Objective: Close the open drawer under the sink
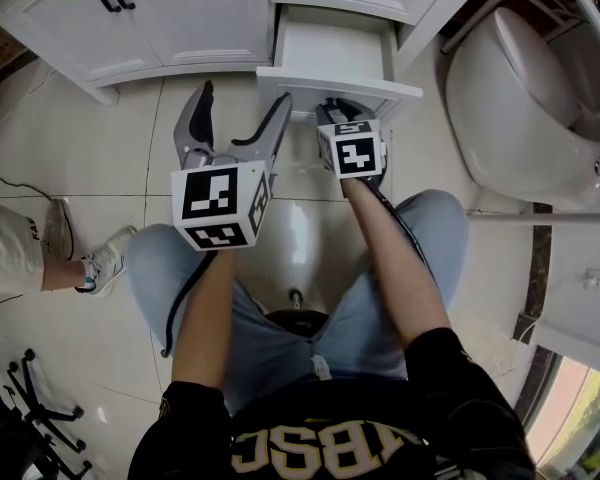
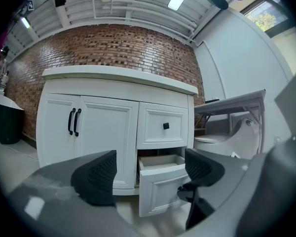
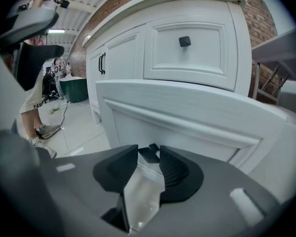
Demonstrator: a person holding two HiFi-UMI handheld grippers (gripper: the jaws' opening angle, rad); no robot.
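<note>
The white vanity's lower drawer (image 1: 332,50) stands pulled out; its front panel (image 3: 187,113) fills the right gripper view. My right gripper (image 1: 342,110) is right at that front panel, low down, its jaws nearly together. A small black drawer knob (image 3: 149,154) sits between the pads, which press on it from both sides. My left gripper (image 1: 240,96) hangs to the left of the drawer, wide open and holding nothing. In the left gripper view, the drawer (image 2: 160,187) shows some way off between the spread jaws of the left gripper (image 2: 149,173).
A shut upper drawer (image 3: 184,41) sits above the open one, and cabinet doors (image 1: 130,8) with black handles are to the left. A toilet (image 1: 520,98) stands close on the right. A bystander's shoe (image 1: 100,263) and a chair base (image 1: 40,408) are at the left.
</note>
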